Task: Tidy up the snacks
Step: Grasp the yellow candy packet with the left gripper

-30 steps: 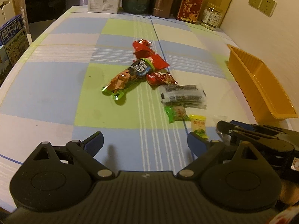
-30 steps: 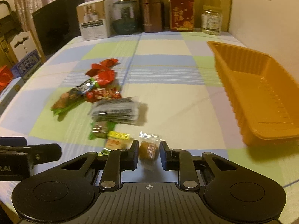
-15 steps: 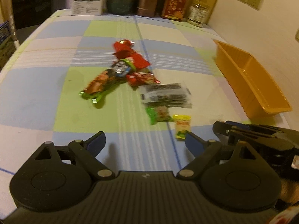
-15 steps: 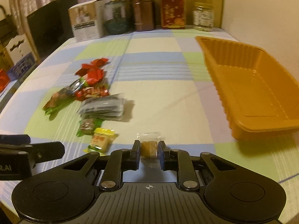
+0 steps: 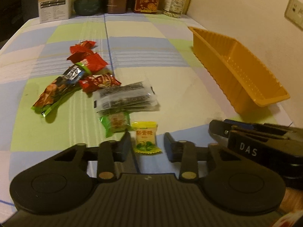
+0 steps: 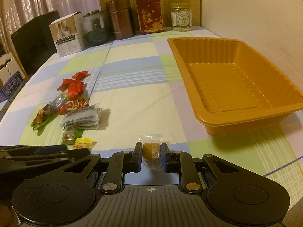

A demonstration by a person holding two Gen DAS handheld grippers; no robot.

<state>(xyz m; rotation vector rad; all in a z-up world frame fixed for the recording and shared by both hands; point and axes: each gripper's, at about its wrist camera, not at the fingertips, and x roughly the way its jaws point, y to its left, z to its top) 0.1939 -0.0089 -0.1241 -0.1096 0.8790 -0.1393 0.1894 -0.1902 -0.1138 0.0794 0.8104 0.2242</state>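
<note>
Two tongs work my desk (image 6: 144, 87): left tongs (image 5: 147, 145) are closing around the yellow candy (image 5: 145, 137), pads not touching it; right tongs (image 6: 151, 157) pinch a brown cake (image 6: 151, 154) beside the orange tray (image 6: 234, 111).

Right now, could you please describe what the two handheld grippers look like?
Both are matte black plastic. Each has a ribbed body, two round discs at the sides, linkage arms with metal rivets, and blue pads on the fingers. This shows on the left gripper and the right gripper. The right one carries white letters "DAS" on its side.
</note>
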